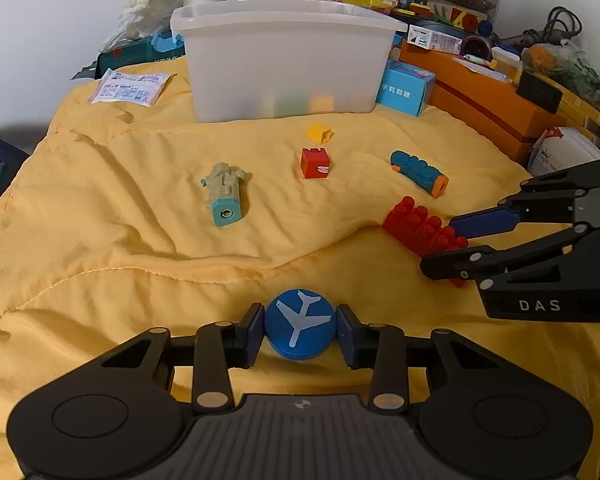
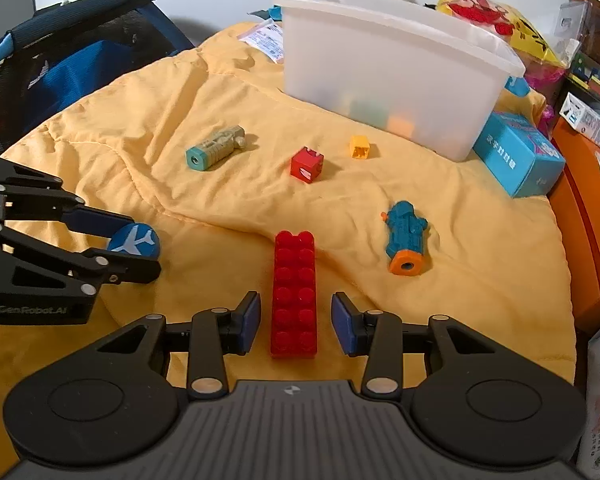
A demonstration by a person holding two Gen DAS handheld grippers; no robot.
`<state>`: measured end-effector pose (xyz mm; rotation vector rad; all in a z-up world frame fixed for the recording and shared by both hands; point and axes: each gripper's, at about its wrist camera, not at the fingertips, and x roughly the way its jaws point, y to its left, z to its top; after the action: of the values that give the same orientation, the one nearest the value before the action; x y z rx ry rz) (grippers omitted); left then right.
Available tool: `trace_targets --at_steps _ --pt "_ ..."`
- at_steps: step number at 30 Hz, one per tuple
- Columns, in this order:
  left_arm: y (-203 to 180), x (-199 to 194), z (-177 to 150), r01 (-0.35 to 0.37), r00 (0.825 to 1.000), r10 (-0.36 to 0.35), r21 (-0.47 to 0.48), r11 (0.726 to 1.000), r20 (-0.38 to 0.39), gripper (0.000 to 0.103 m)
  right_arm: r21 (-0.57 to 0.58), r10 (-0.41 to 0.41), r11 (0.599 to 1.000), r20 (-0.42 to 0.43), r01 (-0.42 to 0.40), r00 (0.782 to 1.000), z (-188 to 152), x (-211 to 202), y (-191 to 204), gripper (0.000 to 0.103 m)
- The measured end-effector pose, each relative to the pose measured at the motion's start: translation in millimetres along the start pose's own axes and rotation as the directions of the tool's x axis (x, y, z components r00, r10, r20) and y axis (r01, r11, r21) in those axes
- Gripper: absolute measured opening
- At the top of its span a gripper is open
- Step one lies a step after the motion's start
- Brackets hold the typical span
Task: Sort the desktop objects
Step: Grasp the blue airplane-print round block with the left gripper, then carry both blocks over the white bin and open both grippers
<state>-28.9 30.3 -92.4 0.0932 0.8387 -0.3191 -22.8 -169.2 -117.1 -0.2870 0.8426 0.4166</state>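
My left gripper [image 1: 300, 334] is shut on a blue disc [image 1: 300, 326] with a white plane on it, which sits low on the yellow cloth [image 1: 140, 240]. The right wrist view shows the same disc [image 2: 134, 240] between the left gripper's [image 2: 140, 250] fingers. My right gripper [image 2: 296, 320] is open, straddling a long red studded brick [image 2: 295, 292], with a gap at each pad. In the left wrist view the right gripper [image 1: 440, 246] reaches in around that brick [image 1: 420, 224]. A translucent white bin [image 1: 284, 60] stands at the back with coloured pieces inside.
Loose on the cloth lie a beige and teal toy [image 1: 224, 194], a red cube [image 1: 315, 163], a small yellow block [image 1: 319, 133] and a teal and orange toy [image 1: 419, 172]. A light blue box [image 1: 404, 90] and orange boxes [image 1: 492, 100] crowd the right side. A dark bag [image 2: 60, 68] stands left.
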Motion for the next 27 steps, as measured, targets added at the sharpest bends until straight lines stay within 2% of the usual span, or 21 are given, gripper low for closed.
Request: trace_targets --at_steps 4,5,7,23,27 --pt "-1.8 0.6 -0.3 -0.005 1.000 0.005 0.010 1.000 -0.004 0.042 0.015 0.012 1.000 -0.019 -0.012 1.000 -3.6 3.0 -2.5 0.039" --pt "-2.4 0.6 -0.4 -0.007 1.000 0.007 0.014 1.000 -0.003 0.042 0.015 0.017 1.000 -0.016 -0.017 1.000 -4.2 2.4 -2.4 0.033" --pt "-2.9 0.7 -0.8 -0.010 1.000 0.010 0.015 1.000 -0.002 0.042 0.010 0.027 1.000 -0.015 -0.026 1.000 -4.1 1.5 -0.5 0.028" --pt "-3.6 0.7 -1.7 -0.012 1.000 0.012 0.007 1.000 0.004 0.042 0.006 0.028 1.000 -0.004 -0.028 1.000 -5.6 2.2 0.6 0.027" --pt "-0.5 -7.3 7.5 0.013 1.000 -0.013 0.000 1.000 0.018 0.042 0.030 0.023 0.999 0.001 -0.023 1.000 -1.3 -3.8 -3.0 0.027"
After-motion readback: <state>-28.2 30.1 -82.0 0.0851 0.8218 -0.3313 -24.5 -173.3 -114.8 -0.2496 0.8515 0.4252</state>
